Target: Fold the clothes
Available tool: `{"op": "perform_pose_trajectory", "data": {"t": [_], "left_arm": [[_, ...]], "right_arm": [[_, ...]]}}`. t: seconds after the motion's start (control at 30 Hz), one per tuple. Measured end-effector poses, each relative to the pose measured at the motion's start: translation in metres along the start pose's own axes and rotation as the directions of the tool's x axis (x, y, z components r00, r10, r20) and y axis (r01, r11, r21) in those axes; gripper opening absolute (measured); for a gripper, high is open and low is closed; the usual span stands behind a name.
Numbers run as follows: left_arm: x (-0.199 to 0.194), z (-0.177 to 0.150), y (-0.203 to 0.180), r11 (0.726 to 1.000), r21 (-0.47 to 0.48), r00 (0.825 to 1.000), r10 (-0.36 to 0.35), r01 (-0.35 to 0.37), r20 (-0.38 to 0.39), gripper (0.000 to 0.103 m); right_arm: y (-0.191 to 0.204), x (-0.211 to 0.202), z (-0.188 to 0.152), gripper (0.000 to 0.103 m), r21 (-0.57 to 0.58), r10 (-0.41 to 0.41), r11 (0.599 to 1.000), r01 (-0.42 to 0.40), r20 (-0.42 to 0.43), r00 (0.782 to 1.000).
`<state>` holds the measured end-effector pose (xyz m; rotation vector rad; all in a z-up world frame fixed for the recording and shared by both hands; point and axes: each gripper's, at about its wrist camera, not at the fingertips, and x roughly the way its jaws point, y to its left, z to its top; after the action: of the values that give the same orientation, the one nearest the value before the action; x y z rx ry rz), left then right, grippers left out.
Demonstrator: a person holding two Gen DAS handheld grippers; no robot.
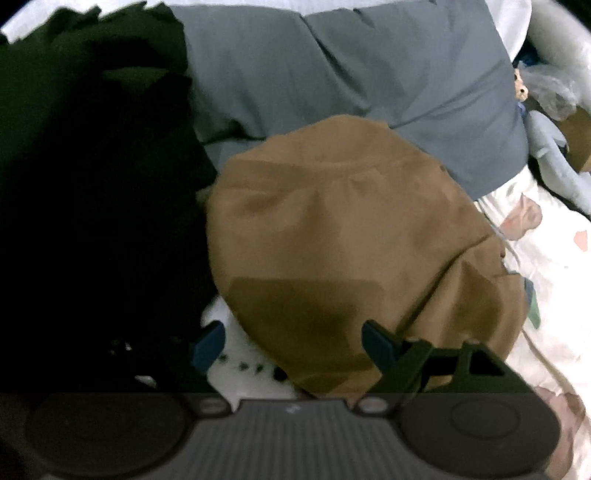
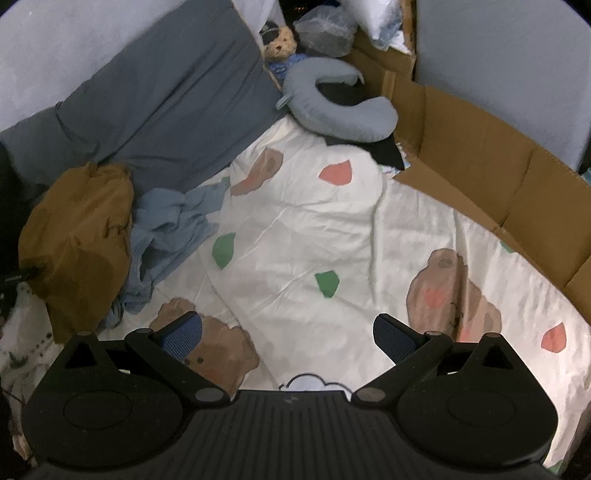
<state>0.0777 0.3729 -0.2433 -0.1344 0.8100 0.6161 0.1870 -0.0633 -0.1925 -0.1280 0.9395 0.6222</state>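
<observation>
A brown garment lies bunched on the bed, filling the middle of the left wrist view. My left gripper hovers open just above its near edge, nothing between the blue pads. In the right wrist view the same brown garment sits at the far left with a crumpled light blue garment beside it. My right gripper is open over the white patterned bedsheet, well to the right of both garments. A dark garment pile lies left of the brown one.
Grey pillows lie behind the clothes against the wall. A grey neck pillow, a teddy bear and a plastic bag sit at the bed's far corner. Cardboard panels line the right side.
</observation>
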Motion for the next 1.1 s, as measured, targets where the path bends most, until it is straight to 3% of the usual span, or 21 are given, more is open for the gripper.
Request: {"op": "perform_pose_trajectory", "data": {"t": [0.1, 0.2, 0.27, 0.33, 0.37, 0.43, 0.63, 1.1], "left_arm": [[0.008, -0.001, 0.006, 0.998, -0.032, 0.999, -0.045, 0.046, 0.027, 0.083], [0.014, 0.000, 0.005, 0.993, -0.043, 0.993, -0.110, 0.112, 0.053, 0.066], [0.014, 0.001, 0.003, 0.991, -0.038, 0.990, -0.129, 0.131, 0.058, 0.030], [0.013, 0.002, 0.000, 0.988, -0.030, 0.987, -0.150, 0.152, 0.064, 0.008], [0.011, 0.004, -0.002, 0.986, -0.022, 0.984, -0.163, 0.165, 0.069, 0.006], [0.007, 0.007, -0.007, 0.980, -0.008, 0.977, -0.197, 0.198, 0.081, 0.003], [-0.016, 0.018, -0.029, 0.940, 0.032, 0.933, -0.340, 0.339, 0.118, 0.002], [-0.058, 0.021, -0.094, 0.812, 0.088, 0.807, -0.584, 0.577, 0.092, 0.001]], "right_arm": [[0.004, 0.005, -0.005, 0.102, -0.006, 0.017, 1.000, -0.017, -0.018, 1.000], [0.007, 0.011, -0.010, 0.102, -0.009, 0.030, 0.999, -0.031, -0.036, 0.999], [0.009, 0.015, -0.014, 0.102, -0.011, 0.039, 0.999, -0.039, -0.046, 0.998], [0.011, 0.017, -0.015, 0.102, -0.018, 0.044, 0.999, -0.045, -0.052, 0.998], [0.012, 0.018, -0.016, 0.102, -0.022, 0.046, 0.999, -0.047, -0.053, 0.998], [0.014, 0.020, -0.017, 0.102, -0.032, 0.048, 0.998, -0.050, -0.056, 0.997], [0.017, 0.022, -0.017, 0.102, -0.040, 0.065, 0.997, -0.067, -0.053, 0.996], [0.039, 0.035, -0.022, 0.101, -0.077, 0.129, 0.988, -0.132, -0.040, 0.991]]}}
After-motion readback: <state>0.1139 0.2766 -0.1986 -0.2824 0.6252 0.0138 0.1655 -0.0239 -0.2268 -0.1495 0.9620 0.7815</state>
